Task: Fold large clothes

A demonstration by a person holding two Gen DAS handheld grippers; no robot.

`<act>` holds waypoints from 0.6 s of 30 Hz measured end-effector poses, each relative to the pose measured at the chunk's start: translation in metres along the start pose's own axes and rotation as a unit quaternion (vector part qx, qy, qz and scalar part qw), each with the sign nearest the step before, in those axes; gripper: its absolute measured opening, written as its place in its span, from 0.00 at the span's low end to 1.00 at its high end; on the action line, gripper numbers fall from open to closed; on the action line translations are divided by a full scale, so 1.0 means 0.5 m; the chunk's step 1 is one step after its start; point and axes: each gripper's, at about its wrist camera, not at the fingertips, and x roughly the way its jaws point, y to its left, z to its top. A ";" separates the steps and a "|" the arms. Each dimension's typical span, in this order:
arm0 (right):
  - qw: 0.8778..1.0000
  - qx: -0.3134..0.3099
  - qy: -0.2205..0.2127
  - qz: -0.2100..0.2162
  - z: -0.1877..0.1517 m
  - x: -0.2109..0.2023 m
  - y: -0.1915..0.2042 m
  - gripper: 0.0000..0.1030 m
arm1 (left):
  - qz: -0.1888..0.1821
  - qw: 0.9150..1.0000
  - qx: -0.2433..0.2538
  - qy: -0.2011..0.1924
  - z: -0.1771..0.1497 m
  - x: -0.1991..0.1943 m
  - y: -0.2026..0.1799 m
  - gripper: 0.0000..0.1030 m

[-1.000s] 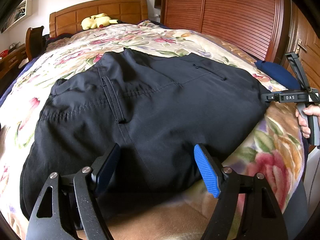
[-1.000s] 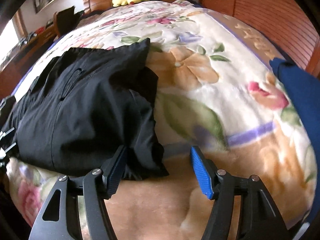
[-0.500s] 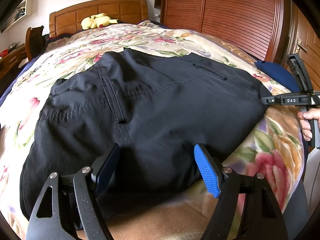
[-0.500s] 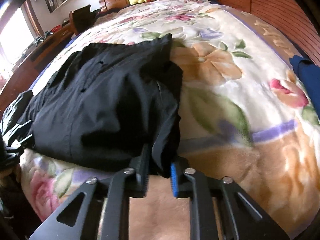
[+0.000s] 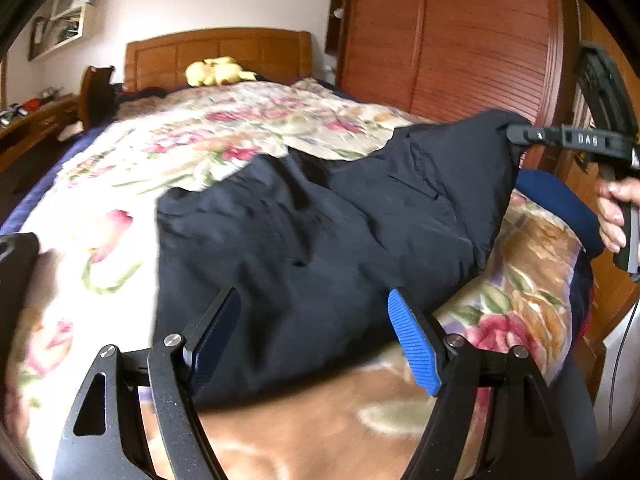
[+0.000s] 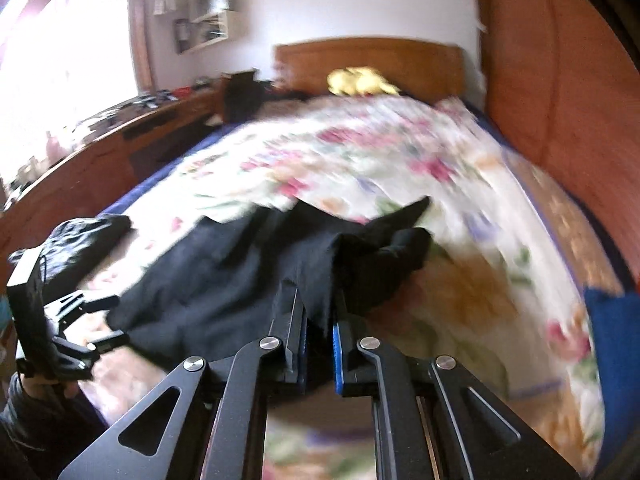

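Black trousers (image 5: pixel 320 220) lie spread on the floral blanket (image 5: pixel 120 240) of a bed. My left gripper (image 5: pixel 313 295) hovers open over their near edge, the cloth below its blue pads and not pinched. In the right wrist view my right gripper (image 6: pixel 318 300) is closing its jaws, with the pads pressing on a fold of the trousers (image 6: pixel 224 280). That corner hangs lifted off the blanket (image 6: pixel 380 152). The left wrist view shows the right gripper (image 5: pixel 516 136) at the far right holding the raised corner. The left gripper (image 6: pixel 105 319) appears at the lower left of the right wrist view.
A blue cloth (image 5: pixel 556 200) lies at the bed's right edge. A yellow plush toy (image 5: pixel 216 72) sits by the wooden headboard. A wooden wardrobe (image 5: pixel 440 40) stands close on the right and a desk (image 6: pixel 100 160) on the left. A dark bundle (image 6: pixel 80 240) rests on the bed's left side.
My right gripper has shut on the trousers' right corner and risen, pulling that corner up off the blanket. My left gripper has lifted and drawn back a little, still open.
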 end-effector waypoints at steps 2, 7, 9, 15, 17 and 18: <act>1.000 -0.018 -0.013 0.015 0.024 -0.004 0.054 0.09 | 0.008 1.000 -0.008 -0.008 -0.005 -0.026 0.020 0.75; 0.995 -0.061 -0.037 0.064 0.073 0.000 0.202 0.09 | 0.042 0.999 -0.018 -0.014 -0.023 -0.078 0.068 0.75; 0.993 -0.071 -0.039 0.085 0.077 0.011 0.250 0.09 | 0.047 0.998 -0.031 -0.016 -0.034 -0.099 0.095 0.75; 0.988 -0.077 0.015 0.131 0.056 0.087 0.352 0.18 | 0.070 0.995 -0.067 -0.020 -0.060 -0.135 0.168 0.75; 0.986 -0.075 0.025 0.145 0.057 0.106 0.357 0.23 | 0.076 0.994 -0.079 -0.020 -0.062 -0.141 0.187 0.75; 0.985 -0.074 0.024 0.153 0.061 0.111 0.350 0.25 | 0.080 0.993 -0.083 -0.020 -0.061 -0.143 0.191 0.75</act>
